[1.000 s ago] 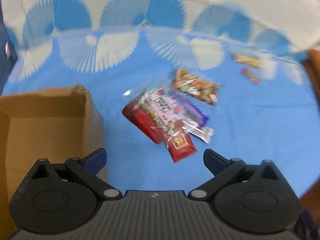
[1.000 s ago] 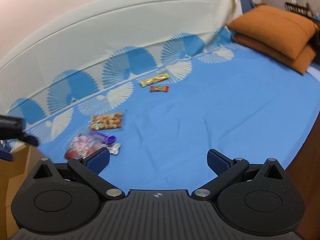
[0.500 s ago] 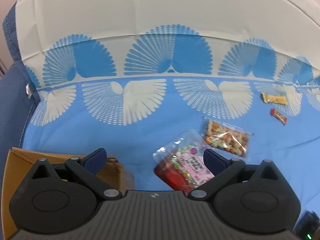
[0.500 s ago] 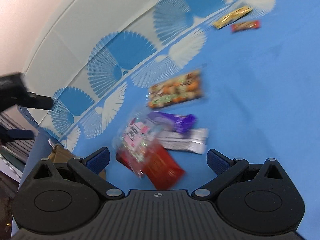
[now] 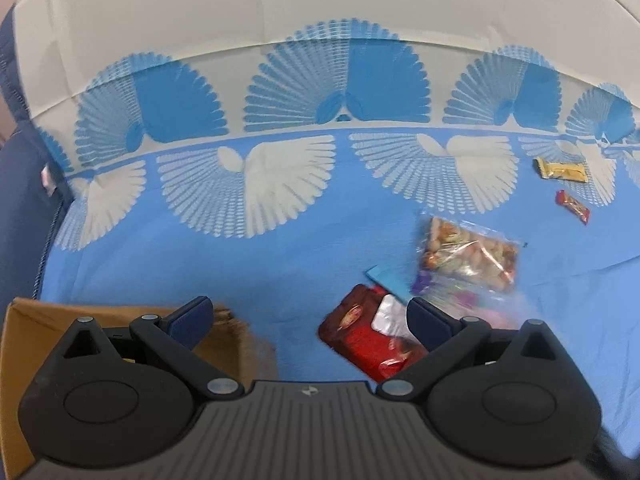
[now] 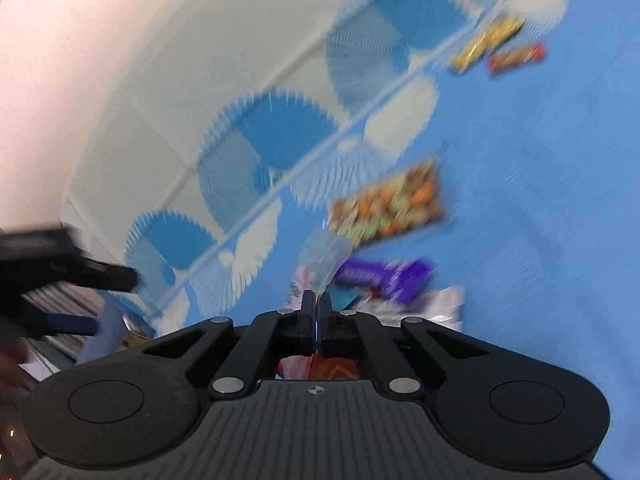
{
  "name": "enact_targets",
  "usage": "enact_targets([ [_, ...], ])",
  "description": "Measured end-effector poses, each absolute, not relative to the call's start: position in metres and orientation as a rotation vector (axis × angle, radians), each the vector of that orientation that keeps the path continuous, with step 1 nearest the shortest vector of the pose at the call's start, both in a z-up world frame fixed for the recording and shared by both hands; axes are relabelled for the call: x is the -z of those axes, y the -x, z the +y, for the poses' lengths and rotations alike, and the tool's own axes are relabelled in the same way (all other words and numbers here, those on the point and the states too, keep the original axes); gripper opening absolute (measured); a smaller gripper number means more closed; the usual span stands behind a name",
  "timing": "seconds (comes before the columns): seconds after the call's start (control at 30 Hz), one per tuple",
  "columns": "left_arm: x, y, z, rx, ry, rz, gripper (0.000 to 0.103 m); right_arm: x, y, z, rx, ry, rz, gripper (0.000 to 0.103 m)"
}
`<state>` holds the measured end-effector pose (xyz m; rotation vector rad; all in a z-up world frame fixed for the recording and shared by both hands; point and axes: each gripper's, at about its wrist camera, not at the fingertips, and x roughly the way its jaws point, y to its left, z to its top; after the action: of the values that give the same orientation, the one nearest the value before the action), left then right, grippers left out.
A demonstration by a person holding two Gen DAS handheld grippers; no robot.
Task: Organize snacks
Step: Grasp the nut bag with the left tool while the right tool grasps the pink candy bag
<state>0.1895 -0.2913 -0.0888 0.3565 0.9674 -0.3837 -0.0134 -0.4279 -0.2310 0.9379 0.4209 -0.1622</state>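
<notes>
A pile of snack packets lies on the blue sheet: a clear bag of mixed nuts [image 5: 472, 258] [image 6: 390, 206], a purple bar [image 6: 384, 278], a red packet [image 5: 368, 338] and a silver wrapper. My right gripper [image 6: 318, 304] is shut on the edge of a clear candy bag [image 6: 326, 258] at the pile. My left gripper [image 5: 308, 312] is open and empty above the corner of a cardboard box [image 5: 36, 320], left of the pile. It shows blurred in the right wrist view [image 6: 60, 272].
A yellow bar [image 5: 562, 170] [image 6: 486, 40] and a small red bar [image 5: 572, 206] [image 6: 516, 56] lie apart at the far right. A white patterned sheet border rises behind. A dark blue surface [image 5: 20, 208] edges the left side.
My right gripper came down to the pile and shut on the clear candy bag. My left gripper drew back and tilted up, so the box and pile sit lower in its view.
</notes>
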Motion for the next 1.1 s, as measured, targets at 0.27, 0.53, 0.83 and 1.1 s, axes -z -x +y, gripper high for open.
enact_targets([
  [0.27, 0.13, -0.193, -0.366, 0.608, -0.479, 0.92, 0.103, 0.244, 0.133, -0.501, 0.443, -0.935, 0.45, 0.001],
  [0.53, 0.184, -0.186, -0.452, 0.855, -0.92, 0.809, 0.103, 0.25, 0.129, -0.523, 0.596, -0.835, 0.562, 0.084],
  [0.83, 0.237, -0.191, -0.48, 1.006, -1.195, 0.777, 0.103, 0.252, 0.032, -0.507, 0.156, -0.322, 0.877, 0.103],
  [1.1, 0.244, -0.208, -0.493, 1.11, -1.204, 0.846, 0.103, 0.27, 0.015, -0.508, 0.124, -0.149, 0.848, 0.103],
])
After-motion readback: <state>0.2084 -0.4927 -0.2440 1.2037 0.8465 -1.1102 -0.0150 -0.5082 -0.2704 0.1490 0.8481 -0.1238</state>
